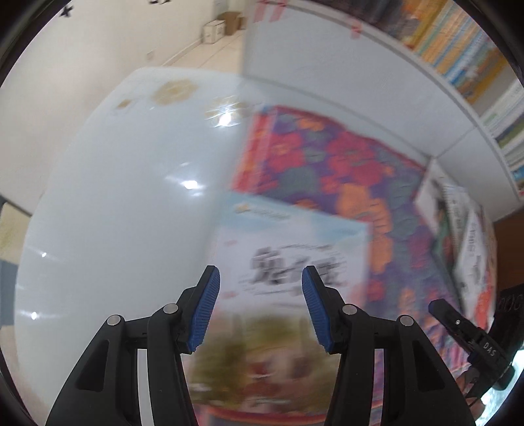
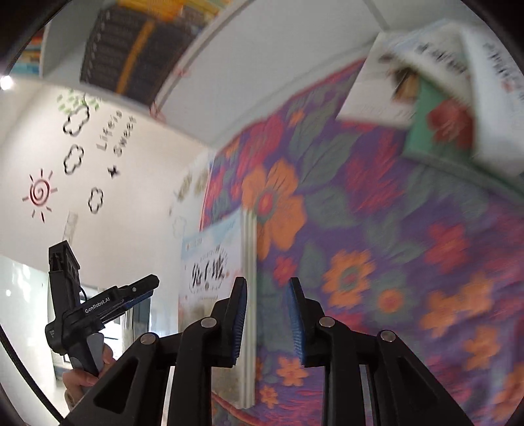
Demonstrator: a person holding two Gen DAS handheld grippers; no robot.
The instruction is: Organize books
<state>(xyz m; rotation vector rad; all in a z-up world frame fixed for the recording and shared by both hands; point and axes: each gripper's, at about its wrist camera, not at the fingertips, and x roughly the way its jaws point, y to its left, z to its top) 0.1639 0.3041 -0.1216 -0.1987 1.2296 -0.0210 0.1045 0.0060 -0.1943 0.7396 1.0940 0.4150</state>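
A white and pale blue book with black Chinese title (image 1: 288,262) lies on a floral cloth (image 1: 330,164). My left gripper (image 1: 260,285) is open right above its cover, empty. In the right wrist view the same book (image 2: 213,268) shows edge-on, its page edge (image 2: 250,295) between the jaws of my open right gripper (image 2: 267,314), close to the left pad; contact is unclear. Several more books (image 1: 458,229) lean at the cloth's far right, also in the right wrist view (image 2: 435,88). The views are motion-blurred.
A white bookshelf (image 1: 376,65) with rows of colourful book spines (image 1: 458,46) stands behind the cloth. A glossy white table (image 1: 114,196) extends left. Cardboard boxes (image 1: 219,26) sit on the far floor. The left gripper (image 2: 98,308) shows in the right wrist view.
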